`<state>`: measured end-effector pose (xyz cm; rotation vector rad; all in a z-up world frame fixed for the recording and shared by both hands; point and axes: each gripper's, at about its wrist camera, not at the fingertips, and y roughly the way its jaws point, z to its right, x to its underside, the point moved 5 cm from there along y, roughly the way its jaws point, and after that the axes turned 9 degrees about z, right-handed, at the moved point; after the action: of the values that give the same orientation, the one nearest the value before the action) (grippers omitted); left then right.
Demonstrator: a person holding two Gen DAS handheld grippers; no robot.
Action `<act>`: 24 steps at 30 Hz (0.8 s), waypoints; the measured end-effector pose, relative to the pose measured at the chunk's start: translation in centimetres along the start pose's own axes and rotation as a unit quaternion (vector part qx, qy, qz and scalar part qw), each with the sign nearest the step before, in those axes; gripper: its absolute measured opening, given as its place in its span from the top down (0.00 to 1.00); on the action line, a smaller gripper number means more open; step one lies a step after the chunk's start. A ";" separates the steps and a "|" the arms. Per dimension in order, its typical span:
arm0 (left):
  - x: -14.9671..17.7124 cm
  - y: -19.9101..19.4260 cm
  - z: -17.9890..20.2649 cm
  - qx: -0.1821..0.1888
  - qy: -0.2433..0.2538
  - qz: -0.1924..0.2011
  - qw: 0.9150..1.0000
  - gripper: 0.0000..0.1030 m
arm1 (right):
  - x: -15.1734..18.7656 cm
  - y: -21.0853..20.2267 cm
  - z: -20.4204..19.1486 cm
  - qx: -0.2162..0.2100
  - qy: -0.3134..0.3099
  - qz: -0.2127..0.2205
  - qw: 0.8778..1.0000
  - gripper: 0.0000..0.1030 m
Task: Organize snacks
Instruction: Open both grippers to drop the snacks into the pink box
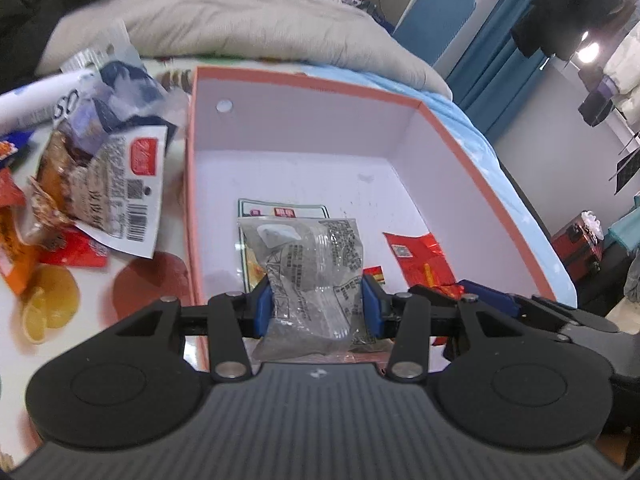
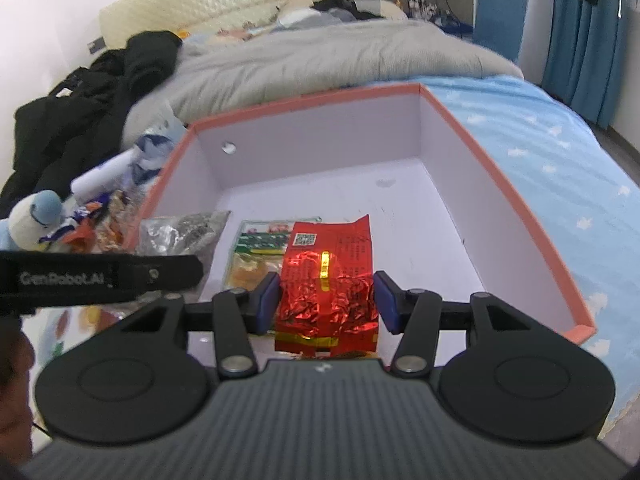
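Nearest us, our left gripper [image 1: 316,304] pinches a clear packet [image 1: 312,276] and our right gripper [image 2: 326,300] a red foil packet [image 2: 326,284], both over the pink-rimmed box [image 2: 500,136], so we should release low beside the green packet [image 2: 264,240] farther in.

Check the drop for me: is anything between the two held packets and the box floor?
Nothing visible blocks either. The clear packet hangs over a green-edged packet already lying inside; the red foil packet has bare box floor ahead.
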<state>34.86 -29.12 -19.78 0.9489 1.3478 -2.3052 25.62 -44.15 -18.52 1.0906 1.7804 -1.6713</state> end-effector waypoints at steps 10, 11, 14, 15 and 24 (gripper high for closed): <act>0.5 -0.3 0.9 0.012 -0.004 -0.003 1.000 0.41 | 0.1 1.9 1.3 0.000 0.016 -0.015 1.000 0.47; 0.3 -0.6 1.1 0.010 -0.001 0.003 1.000 0.38 | 0.1 1.9 1.5 0.003 0.016 -0.017 1.000 0.46; -0.3 -1.9 1.6 0.012 0.004 0.022 1.000 0.34 | 0.1 1.3 1.6 0.009 0.019 -0.015 1.000 0.41; -0.4 -2.3 1.7 0.013 0.005 0.025 1.000 0.34 | 0.1 1.1 1.6 0.009 0.020 -0.014 1.000 0.41; -0.9 -9.9 2.8 0.010 0.024 0.087 0.996 0.34 | -1.0 -4.4 0.0 -0.006 0.011 0.033 0.999 0.41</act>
<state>28.90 -26.55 -11.74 1.0891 1.2108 -2.1806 22.72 -44.11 -15.12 1.1529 1.7463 -1.6136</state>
